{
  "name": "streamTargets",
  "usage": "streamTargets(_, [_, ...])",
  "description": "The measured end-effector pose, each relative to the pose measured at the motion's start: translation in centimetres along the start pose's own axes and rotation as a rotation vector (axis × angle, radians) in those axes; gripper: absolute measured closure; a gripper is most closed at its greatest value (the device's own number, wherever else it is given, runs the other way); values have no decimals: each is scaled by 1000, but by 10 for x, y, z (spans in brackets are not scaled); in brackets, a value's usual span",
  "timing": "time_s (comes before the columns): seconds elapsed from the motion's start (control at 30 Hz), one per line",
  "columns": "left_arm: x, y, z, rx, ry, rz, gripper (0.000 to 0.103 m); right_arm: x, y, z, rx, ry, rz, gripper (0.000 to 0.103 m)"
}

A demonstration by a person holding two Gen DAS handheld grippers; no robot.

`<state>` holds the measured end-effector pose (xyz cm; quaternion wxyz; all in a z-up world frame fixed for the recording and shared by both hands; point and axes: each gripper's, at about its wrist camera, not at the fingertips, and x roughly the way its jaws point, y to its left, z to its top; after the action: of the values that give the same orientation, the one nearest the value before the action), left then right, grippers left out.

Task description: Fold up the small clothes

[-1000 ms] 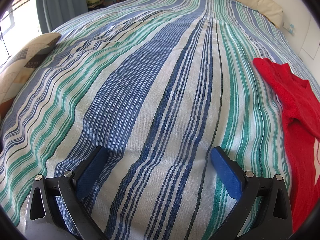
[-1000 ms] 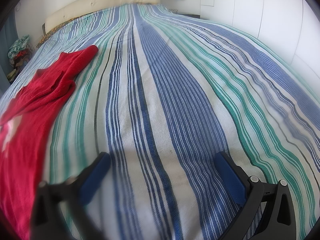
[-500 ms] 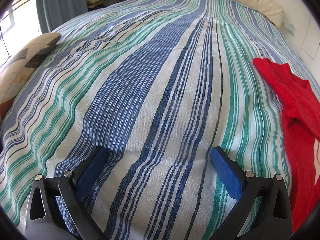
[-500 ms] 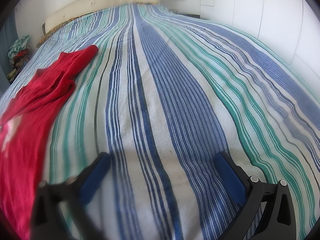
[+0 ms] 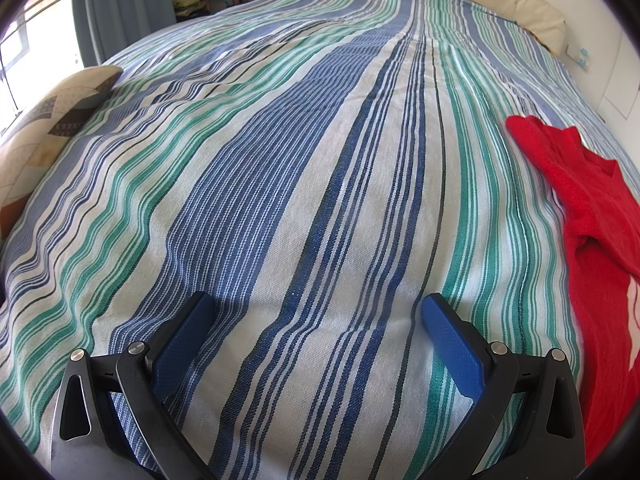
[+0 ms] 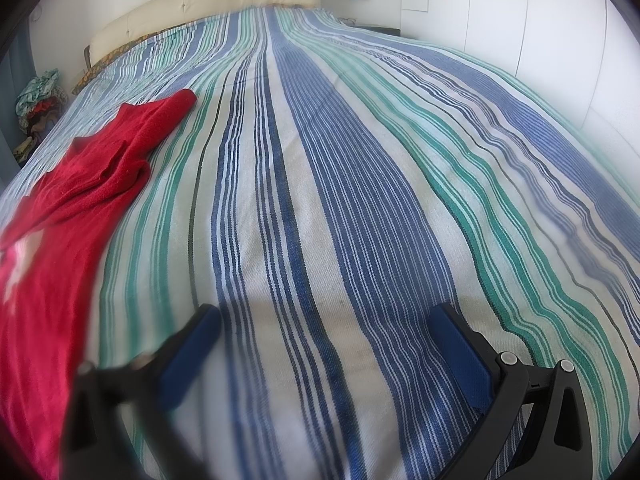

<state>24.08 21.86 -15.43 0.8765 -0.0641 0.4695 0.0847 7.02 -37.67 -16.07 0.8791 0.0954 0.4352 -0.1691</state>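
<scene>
The red top lies rumpled on the striped bedspread, its length running toward the headboard. It sits between the two tools: right of the left gripper, left of the right gripper. Both are spread wide, empty, about equally near.

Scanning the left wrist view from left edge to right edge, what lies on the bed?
Patterned pillow → striped bedspread → red garment.
</scene>
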Motion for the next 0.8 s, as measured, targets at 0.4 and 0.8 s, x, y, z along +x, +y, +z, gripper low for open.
streamTargets(0.4, [0, 1, 0, -6, -1, -11, 0, -35, 11, 8, -23, -79, -69, 1])
streamTargets(0.8, [0, -2, 0, -4, -2, -3, 0, -53, 32, 10, -131, -118, -157, 1])
